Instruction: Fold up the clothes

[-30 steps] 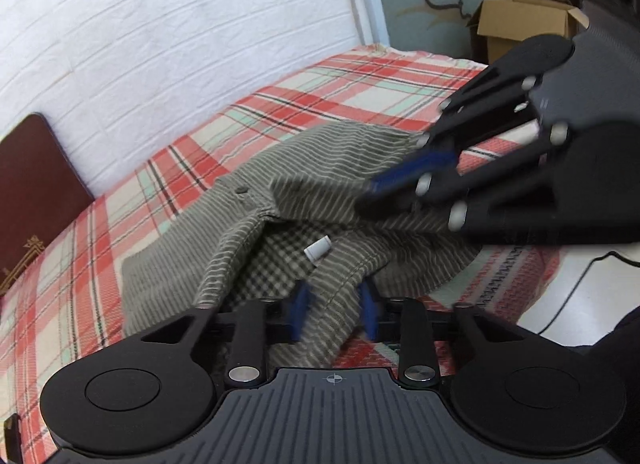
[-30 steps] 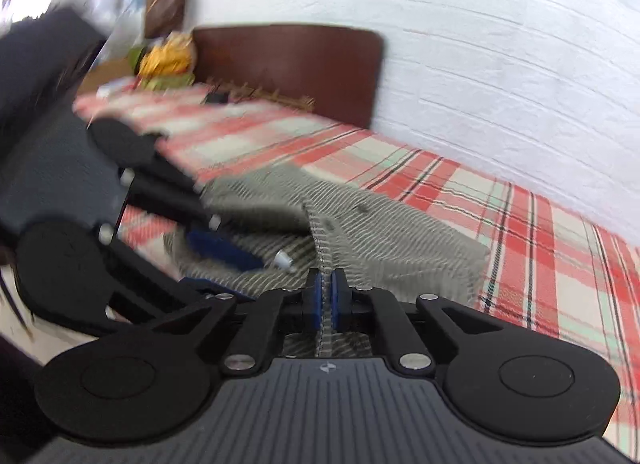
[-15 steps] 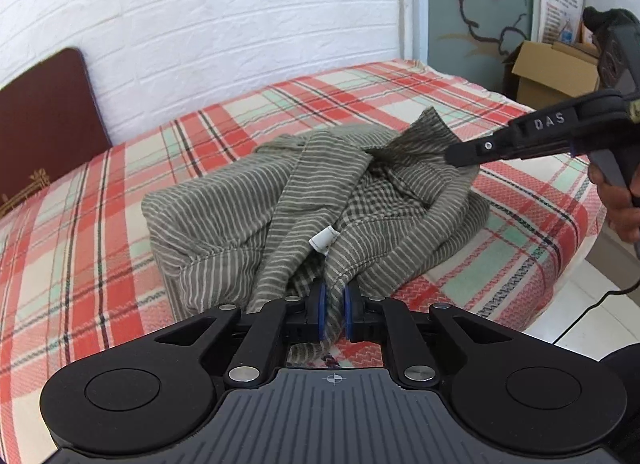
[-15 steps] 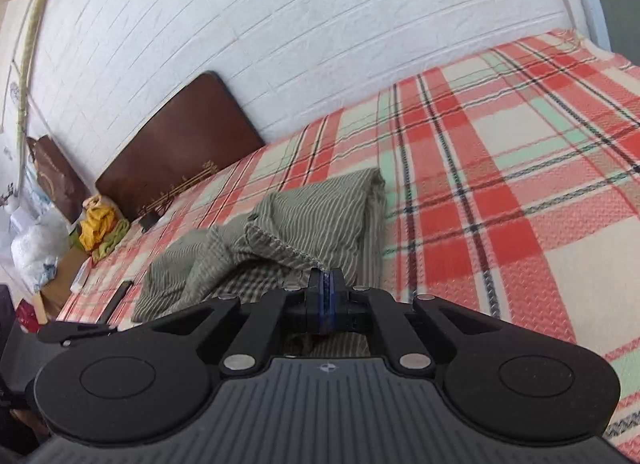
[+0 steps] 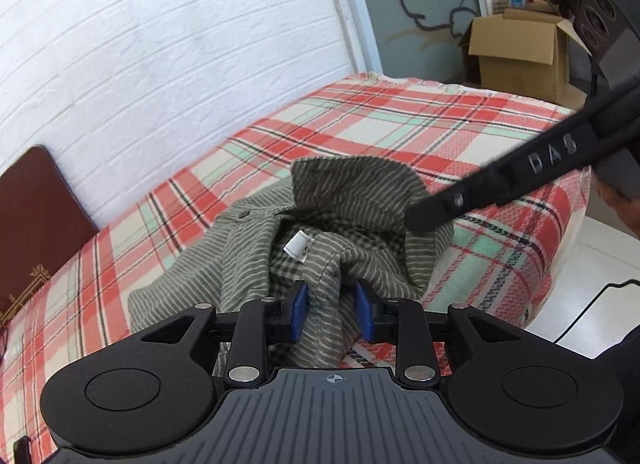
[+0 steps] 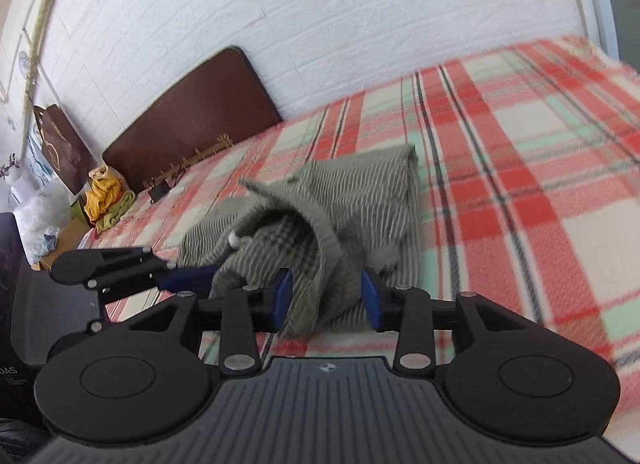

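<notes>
Where the white brick wall (image 5: 168, 48) meets it, a bed under a red, cream and mint plaid blanket (image 5: 400, 124) fills both views, a dark brown headboard (image 6: 192, 120) at one end. Near the blanket's front edge lies a crumpled grey-green striped shirt (image 5: 248, 248), a white label (image 5: 298, 246) showing inside. The left gripper (image 5: 331, 314) and right gripper (image 6: 326, 300) are both opening, each with a fold of shirt between its blue pads (image 6: 283, 296), no longer pinched.

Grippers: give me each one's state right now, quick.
Left gripper: jaws opening, the striped shirt between them, pads not pressing on it.
Right gripper: jaws opening, a fold of the same shirt between them, not gripped.
</notes>
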A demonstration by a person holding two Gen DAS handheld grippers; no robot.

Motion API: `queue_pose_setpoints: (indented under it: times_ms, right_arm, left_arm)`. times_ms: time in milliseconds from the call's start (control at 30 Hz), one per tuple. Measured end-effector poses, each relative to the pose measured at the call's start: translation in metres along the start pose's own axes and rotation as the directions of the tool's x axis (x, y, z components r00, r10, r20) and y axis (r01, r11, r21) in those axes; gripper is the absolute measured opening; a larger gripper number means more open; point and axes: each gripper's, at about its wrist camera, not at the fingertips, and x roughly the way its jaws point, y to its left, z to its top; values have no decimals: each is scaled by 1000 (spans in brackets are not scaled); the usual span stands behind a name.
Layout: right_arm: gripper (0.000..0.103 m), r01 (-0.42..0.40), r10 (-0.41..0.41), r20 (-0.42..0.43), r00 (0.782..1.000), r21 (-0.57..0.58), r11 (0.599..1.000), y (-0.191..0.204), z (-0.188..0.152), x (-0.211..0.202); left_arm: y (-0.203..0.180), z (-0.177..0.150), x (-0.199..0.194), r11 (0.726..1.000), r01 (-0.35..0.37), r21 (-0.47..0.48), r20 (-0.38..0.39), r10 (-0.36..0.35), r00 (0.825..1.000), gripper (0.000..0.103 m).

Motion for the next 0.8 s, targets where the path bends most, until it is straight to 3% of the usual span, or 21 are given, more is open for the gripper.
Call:
queue_pose_setpoints:
  times_ms: [100,133,167,200,233,300,367,467,633,800]
  right_arm:
    - [42,-1,3,-32,999,58,998,-2,-6,12]
    - [38,3,0,-34,999,80,997,-4,-7,15]
    - [18,7,-4,-36,999,102,995,-6,-9,17]
    - [9,7,-2,-35,999,128,992,-10,-9,19]
    - [8,-8,11,-22,1000,160,987,-15,-10,17]
    - [7,-72,66,36,997,222,972,-25,-10,8]
    - [7,-203,178,118,977,262,943,-35,-11,-3]
    - [7,-320,281,174,944,277,906,-42,-11,-9]
    - [7,-317,285,150,947,274,908,-47,-11,-4]
    - [7,-291,268,141,953,175,941,-41,-9,-4]
  left_arm:
    - [3,-5,-1,1000,-10,-22,-4,9,1000,45]
    - [4,-7,-2,999,-9,-31,-5,9,1000,39]
    - [6,-10,-2,999,-10,-41,-10,9,1000,23]
    - [9,-12,-3,999,-17,-50,-17,16,1000,17]
    - [13,-16,-2,997,-34,-64,-32,32,999,16]
    - [24,-23,1,993,-57,-103,-64,50,997,13]
    - [36,-31,2,986,-42,-163,-81,29,996,13]
    - [42,-36,-1,979,-21,-201,-80,5,997,16]
    - [50,-36,-22,972,60,-227,-35,-70,997,39]
    - [49,-14,-45,980,100,-172,64,-90,994,48]
